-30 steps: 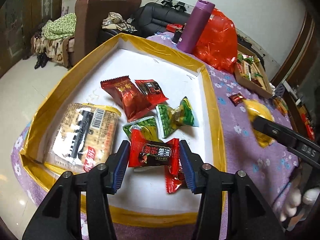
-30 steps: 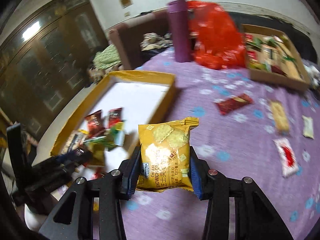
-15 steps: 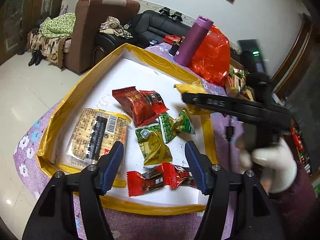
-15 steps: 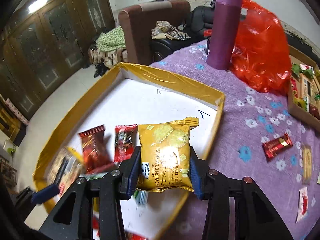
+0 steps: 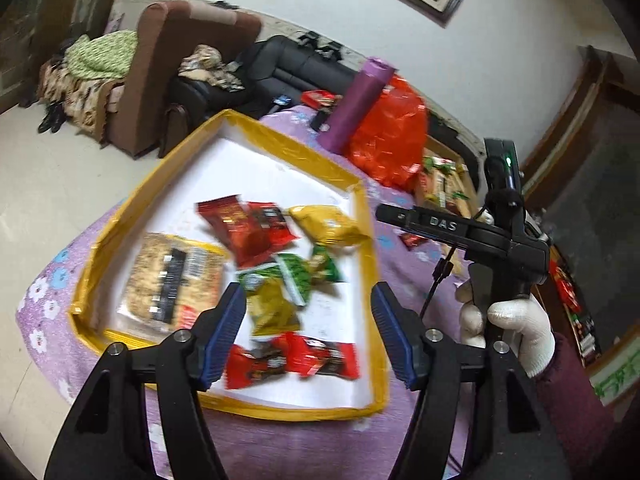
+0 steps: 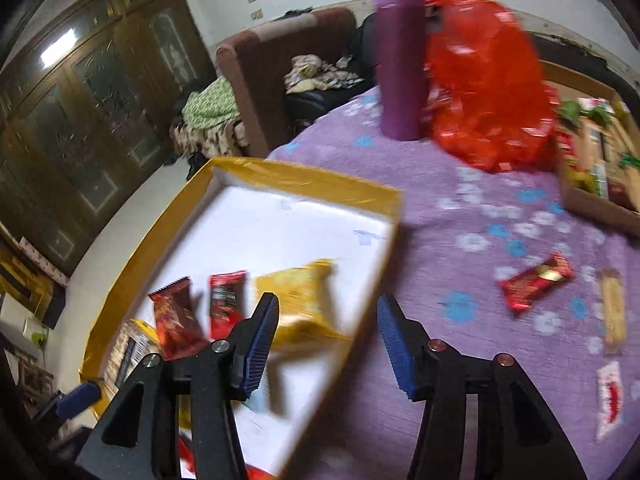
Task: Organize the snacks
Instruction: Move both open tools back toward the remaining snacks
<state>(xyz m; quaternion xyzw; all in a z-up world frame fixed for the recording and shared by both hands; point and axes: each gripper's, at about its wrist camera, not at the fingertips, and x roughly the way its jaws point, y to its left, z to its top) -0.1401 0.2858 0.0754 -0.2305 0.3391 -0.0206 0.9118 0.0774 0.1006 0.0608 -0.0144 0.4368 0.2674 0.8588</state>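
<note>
A yellow-rimmed white tray (image 5: 362, 216) (image 6: 312, 184) lies on the purple cloth. It holds a yellow cracker packet (image 5: 326, 226) (image 6: 302, 300), red packets (image 5: 248, 228) (image 6: 226, 300), green packets (image 5: 296, 276), a large biscuit pack (image 5: 172, 280) and red candies (image 5: 292, 360). My left gripper (image 5: 306, 332) is open and empty above the tray's near edge. My right gripper (image 6: 326, 342) is open and empty over the tray's right rim; it also shows in the left wrist view (image 5: 424, 222).
A purple bottle (image 6: 400, 56) and red plastic bag (image 6: 488, 80) stand at the back. A cardboard box of snacks (image 6: 592, 160) sits at far right. Loose snacks, such as a red bar (image 6: 534, 286), lie on the cloth. Sofas stand behind the table.
My right gripper has opened and let go of the yellow cracker packet, which now lies in the tray. My left gripper has pulled back from the tray, open.
</note>
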